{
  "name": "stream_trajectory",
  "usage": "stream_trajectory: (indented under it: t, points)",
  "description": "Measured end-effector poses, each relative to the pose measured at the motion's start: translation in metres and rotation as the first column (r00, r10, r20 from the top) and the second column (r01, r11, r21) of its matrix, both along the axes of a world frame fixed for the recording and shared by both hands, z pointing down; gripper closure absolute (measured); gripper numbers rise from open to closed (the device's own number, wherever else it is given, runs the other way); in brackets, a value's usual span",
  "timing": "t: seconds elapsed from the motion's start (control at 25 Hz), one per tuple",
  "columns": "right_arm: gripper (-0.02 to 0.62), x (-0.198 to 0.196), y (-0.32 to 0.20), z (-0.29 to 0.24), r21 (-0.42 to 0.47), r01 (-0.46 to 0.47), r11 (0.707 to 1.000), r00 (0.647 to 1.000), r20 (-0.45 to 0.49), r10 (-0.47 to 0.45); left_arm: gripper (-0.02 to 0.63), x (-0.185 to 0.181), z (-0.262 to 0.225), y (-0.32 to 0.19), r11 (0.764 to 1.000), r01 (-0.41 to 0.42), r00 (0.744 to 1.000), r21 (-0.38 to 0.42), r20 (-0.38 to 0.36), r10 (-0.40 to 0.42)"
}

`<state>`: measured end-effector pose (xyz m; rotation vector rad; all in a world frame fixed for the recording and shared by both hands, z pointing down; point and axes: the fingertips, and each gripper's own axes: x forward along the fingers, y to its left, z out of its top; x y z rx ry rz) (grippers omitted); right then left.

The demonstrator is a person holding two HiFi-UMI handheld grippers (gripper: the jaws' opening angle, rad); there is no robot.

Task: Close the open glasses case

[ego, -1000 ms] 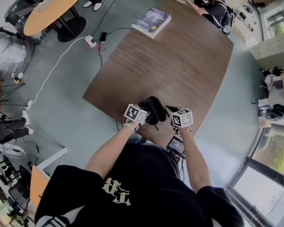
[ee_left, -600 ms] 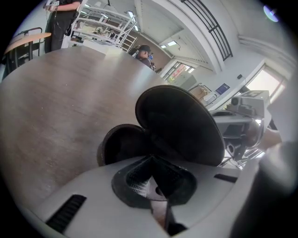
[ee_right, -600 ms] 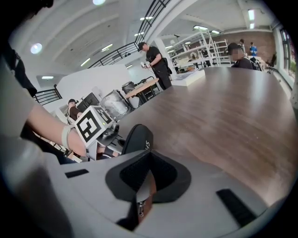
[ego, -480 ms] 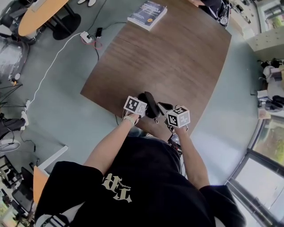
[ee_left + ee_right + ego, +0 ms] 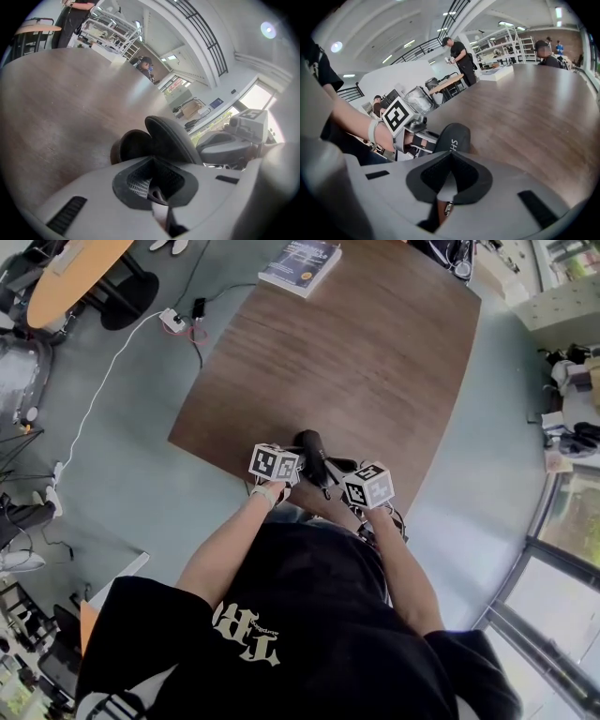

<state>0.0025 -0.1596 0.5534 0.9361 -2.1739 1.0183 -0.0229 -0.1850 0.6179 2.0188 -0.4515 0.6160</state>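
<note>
The black glasses case [image 5: 312, 454] sits near the front edge of the dark wooden table [image 5: 375, 352], between my two grippers. In the left gripper view it is partly open: the brown inside [image 5: 132, 146] shows beside the raised lid [image 5: 169, 139]. My left gripper [image 5: 152, 161] is shut and empty, just short of the case, on its left. The right gripper view shows the lid's black outside [image 5: 453, 138] with white lettering. My right gripper [image 5: 450, 157] is shut too, close against that side. The left gripper's marker cube [image 5: 399, 116] shows beyond the case.
A blue book [image 5: 300, 265] lies at the table's far left corner. A power strip [image 5: 172, 320] and cables lie on the floor to the left, near a round orange table [image 5: 66, 277]. People stand and sit at the far end of the room.
The two grippers have come closer together on either side of the case. The case looks narrower than a second ago, its lid swung nearer the base.
</note>
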Motion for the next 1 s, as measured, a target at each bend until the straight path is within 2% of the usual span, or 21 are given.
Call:
stream_trajectory:
  t: [0.16, 0.44, 0.6, 0.8, 1.0]
  points:
    - [0.608, -0.001, 0.002, 0.003, -0.011, -0.029, 1.000, 1.000, 0.009, 0.030, 0.600, -0.008, -0.010, 0.003, 1.000, -0.002, 0.999, 0.018, -0.037, 0.003]
    - [0.607, -0.008, 0.005, 0.012, -0.010, -0.053, 0.999, 0.999, 0.012, 0.053, 0.600, -0.038, -0.036, 0.001, 0.997, 0.022, 0.998, 0.079, -0.059, -0.017]
    - [0.608, -0.011, 0.003, 0.014, 0.015, -0.079, 0.997, 0.996, 0.043, 0.079, 0.600, -0.033, -0.057, -0.004, 0.987, -0.002, 0.998, 0.159, -0.068, 0.013]
    - [0.608, -0.015, 0.004, 0.018, 0.040, -0.143, 0.989, 0.986, 0.088, 0.139, 0.600, -0.025, -0.075, -0.008, 0.976, -0.010, 0.997, 0.218, -0.074, 0.027]
    - [0.608, -0.014, -0.009, 0.038, 0.107, -0.201, 0.974, 0.976, 0.105, 0.190, 0.600, -0.014, -0.056, -0.016, 0.962, -0.076, 0.996, 0.262, -0.031, 0.088]
